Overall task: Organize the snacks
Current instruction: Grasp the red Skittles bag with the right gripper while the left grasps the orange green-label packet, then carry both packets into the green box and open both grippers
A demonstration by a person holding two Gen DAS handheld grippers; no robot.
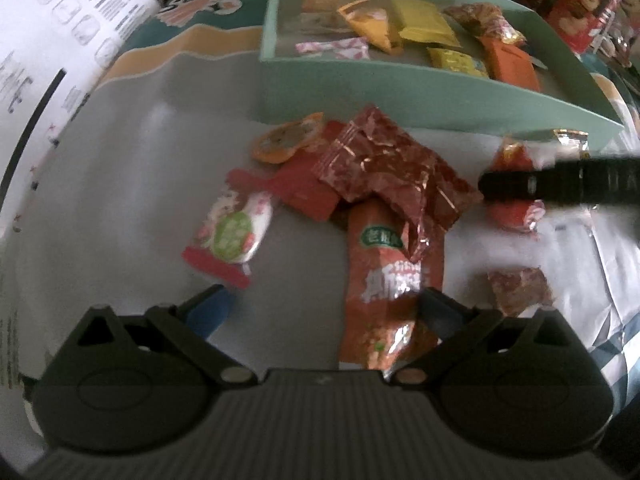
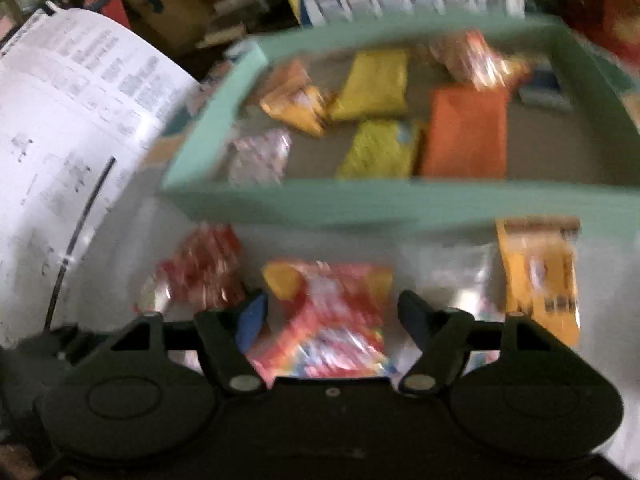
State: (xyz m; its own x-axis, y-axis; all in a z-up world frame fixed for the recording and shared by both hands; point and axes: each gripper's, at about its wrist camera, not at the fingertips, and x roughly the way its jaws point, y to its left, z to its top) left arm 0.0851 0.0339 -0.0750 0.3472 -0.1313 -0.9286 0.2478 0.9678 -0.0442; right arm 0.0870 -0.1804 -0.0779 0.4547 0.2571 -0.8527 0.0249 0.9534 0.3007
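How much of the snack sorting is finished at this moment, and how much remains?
Done: several packets, among them an orange packet, already lie in the green box.

In hand: the right gripper has a red and yellow packet between its fingers; the blur hides whether they grip it.

Left: the left gripper is open over a long orange packet, with more wrappers loose on the table.

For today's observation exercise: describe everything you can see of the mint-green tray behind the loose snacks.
The mint-green tray is a shallow, open-topped rectangular box that looks like matte card, with straight low walls and a greyish-brown floor. It sits on the pale tabletop, just behind the loose snacks. Inside lie several packets in a single loose layer: yellow, orange, a pink-and-white one and a crinkly foil one. Neither gripper touches it.
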